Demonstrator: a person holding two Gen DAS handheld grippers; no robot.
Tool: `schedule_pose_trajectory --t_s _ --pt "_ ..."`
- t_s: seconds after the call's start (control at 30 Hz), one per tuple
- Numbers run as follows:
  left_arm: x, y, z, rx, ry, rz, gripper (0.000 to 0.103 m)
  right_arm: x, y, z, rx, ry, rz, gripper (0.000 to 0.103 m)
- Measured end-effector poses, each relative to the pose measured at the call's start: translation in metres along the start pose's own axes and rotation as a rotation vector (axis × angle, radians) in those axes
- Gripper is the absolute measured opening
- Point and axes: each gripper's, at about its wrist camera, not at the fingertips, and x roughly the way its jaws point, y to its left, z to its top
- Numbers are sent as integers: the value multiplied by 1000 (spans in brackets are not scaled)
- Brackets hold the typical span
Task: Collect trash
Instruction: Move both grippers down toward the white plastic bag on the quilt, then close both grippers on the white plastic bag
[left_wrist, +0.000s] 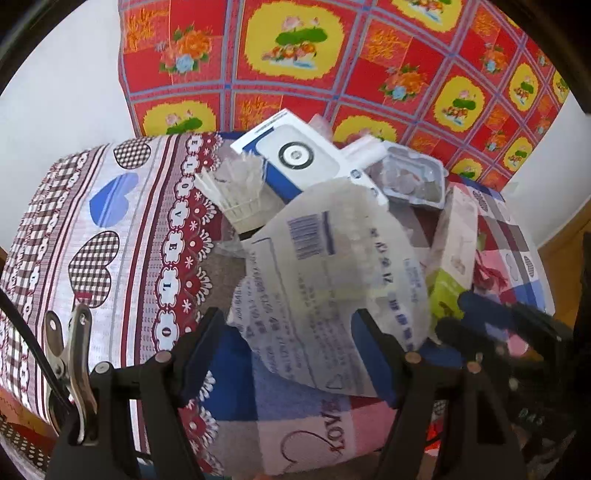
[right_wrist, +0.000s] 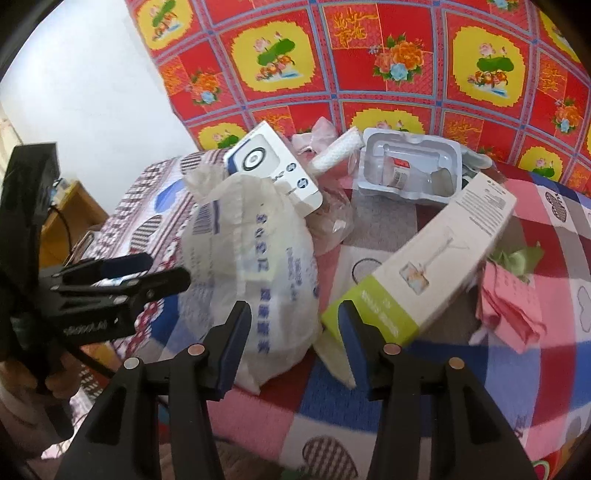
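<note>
Trash lying heaped on a patchwork bedspread (right_wrist: 424, 373)

A crumpled white plastic bag (right_wrist: 255, 258) with blue print is sitting among two boxes, one clear tray (right_wrist: 410, 170) and one shuttlecock (left_wrist: 236, 192). The left gripper (left_wrist: 291, 332) and right gripper (right_wrist: 295, 325) are both hovering with jaws apart, gripping nothing.

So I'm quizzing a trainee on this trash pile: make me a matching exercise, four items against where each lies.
Items:
1 white plastic bag
2 long carton
3 plastic tray
4 pink crumpled paper

Places:
A far back, by the red cloth
B far right
C between bag and pink paper
D nearest the left gripper

Pairs: 1-D, 2-C, 3-A, 4-B
</note>
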Motion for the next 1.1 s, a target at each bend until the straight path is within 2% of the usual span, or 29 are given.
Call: schedule_pose_trajectory --t_s 0.27,0.57,0.8,0.87,0.93,1.0,1.1 --pt "24 21 6 0 47 -62 75 29 2 9 -13 34 -23 51" --pt "32 26 0 33 99 -124 75 46 26 2 -20 106 92 50" --pt "20 37 -12 60 107 -103 75 52 43 -4 -35 142 155 50" --pt "19 42 -14 53 109 -87 74 52 44 -5 -37 145 140 50" --pt "18 47 -15 45 95 -57 70 50 42 -6 -25 142 114 50" --pt "18 49 -13 52 88 -23 61 45 38 -8 -4 136 85 51" --pt "19 50 -10 64 97 -47 59 35 32 -11 27 127 53 51"
